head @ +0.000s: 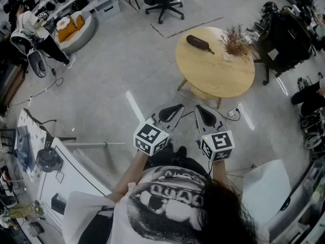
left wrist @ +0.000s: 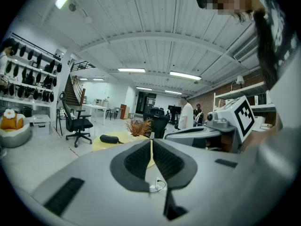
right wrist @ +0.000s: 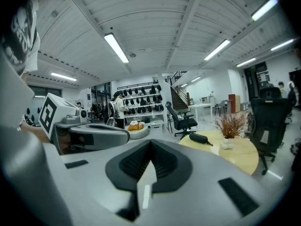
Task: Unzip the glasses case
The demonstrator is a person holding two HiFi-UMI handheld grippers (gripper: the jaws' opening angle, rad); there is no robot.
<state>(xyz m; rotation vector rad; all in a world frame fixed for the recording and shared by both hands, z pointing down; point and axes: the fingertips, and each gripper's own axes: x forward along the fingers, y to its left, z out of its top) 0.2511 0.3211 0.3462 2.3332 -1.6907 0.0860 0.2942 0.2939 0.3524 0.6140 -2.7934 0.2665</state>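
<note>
glasses case [head: 199, 42]: lying on round bench [head: 223, 80], well ahead | left gripper [head: 176, 111], right gripper [head: 202, 113]: jaws closed together, empty | risk: unsteadied case likely slides when zip pull tugged

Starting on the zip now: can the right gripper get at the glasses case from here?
Probably not yet. The right gripper sits shut near the body, and the glasses case lies on the round table across a stretch of floor. Nothing blocks the way; stepping closer should do.
</note>
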